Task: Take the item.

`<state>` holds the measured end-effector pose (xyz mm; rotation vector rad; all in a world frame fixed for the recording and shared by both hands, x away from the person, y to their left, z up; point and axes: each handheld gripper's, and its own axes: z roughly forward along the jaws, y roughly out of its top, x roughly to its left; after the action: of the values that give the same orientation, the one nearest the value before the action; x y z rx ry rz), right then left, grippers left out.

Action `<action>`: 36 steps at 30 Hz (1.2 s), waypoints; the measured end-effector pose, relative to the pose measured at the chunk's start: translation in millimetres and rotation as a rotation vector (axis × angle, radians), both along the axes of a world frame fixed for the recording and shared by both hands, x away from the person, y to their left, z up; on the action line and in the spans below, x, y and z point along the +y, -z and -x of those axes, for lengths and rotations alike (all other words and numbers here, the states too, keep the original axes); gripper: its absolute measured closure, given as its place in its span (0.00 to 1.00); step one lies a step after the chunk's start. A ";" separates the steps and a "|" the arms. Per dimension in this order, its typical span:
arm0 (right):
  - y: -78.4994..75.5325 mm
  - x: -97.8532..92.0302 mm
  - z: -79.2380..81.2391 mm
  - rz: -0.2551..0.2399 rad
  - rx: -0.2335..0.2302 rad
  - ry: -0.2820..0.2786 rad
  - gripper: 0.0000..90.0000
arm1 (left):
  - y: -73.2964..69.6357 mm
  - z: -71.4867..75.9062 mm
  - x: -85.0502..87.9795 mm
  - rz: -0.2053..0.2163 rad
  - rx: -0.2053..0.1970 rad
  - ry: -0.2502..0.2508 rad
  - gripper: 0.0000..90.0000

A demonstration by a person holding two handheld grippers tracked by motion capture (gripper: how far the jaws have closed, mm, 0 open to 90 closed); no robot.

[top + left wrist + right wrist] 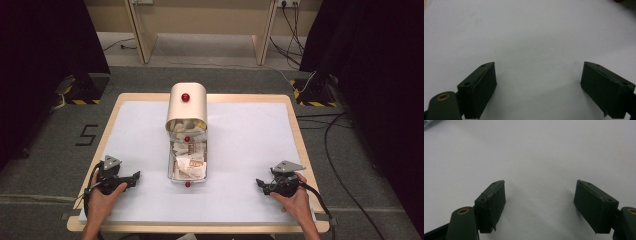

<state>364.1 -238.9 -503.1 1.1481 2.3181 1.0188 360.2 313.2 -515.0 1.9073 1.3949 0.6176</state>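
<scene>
Both hands rested at the near edge of the counter [240, 125], each holding a gripper with nothing in it. The left gripper [134, 178] and the right gripper [260, 183] lay well apart, on either side of a cream-coloured box [186, 102] with a rounded top that stood at the middle of the white surface. Its drawer [187, 162], marked by small red knobs, was pulled out toward the person and held crumpled paper packets [190, 165]. By the look of it, the work had either not begun or had just paused: neither gripper touched the box. The next move would likely call for one gripper to travel inward to the drawer front or its contents, with jaws kept wide enough to take a knob or a packet. The high view gave the whole layout; the left gripper view and the right gripper view showed, close up, jaws spread wide over bare white surface, with nothing between them.
</scene>
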 end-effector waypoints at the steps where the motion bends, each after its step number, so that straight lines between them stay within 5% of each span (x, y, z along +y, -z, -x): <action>1: 0.0 0.0 0.0 0.000 -0.001 0.000 0.29 | 0.0 0.0 0.0 0.000 0.000 0.000 0.14; 16: -2.1 1.0 0.9 -0.010 0.002 0.023 0.29 | 0.0 -0.1 0.1 0.001 0.000 0.000 0.14; 21: -9.6 -1.9 1.9 -0.042 -0.032 0.054 0.30 | 0.0 0.0 0.0 0.001 0.000 0.000 0.14; 30: -22.9 8.5 6.0 -0.043 -0.079 0.032 0.31 | -0.1 0.0 0.1 0.001 0.001 0.001 0.14; 36: -30.6 16.5 9.0 -0.091 -0.081 0.013 0.32 | 0.0 0.0 0.0 0.001 0.000 0.000 0.14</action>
<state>355.0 -222.4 -472.5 1.1327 2.2190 1.1551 360.3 313.3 -515.0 1.9069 1.3946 0.6170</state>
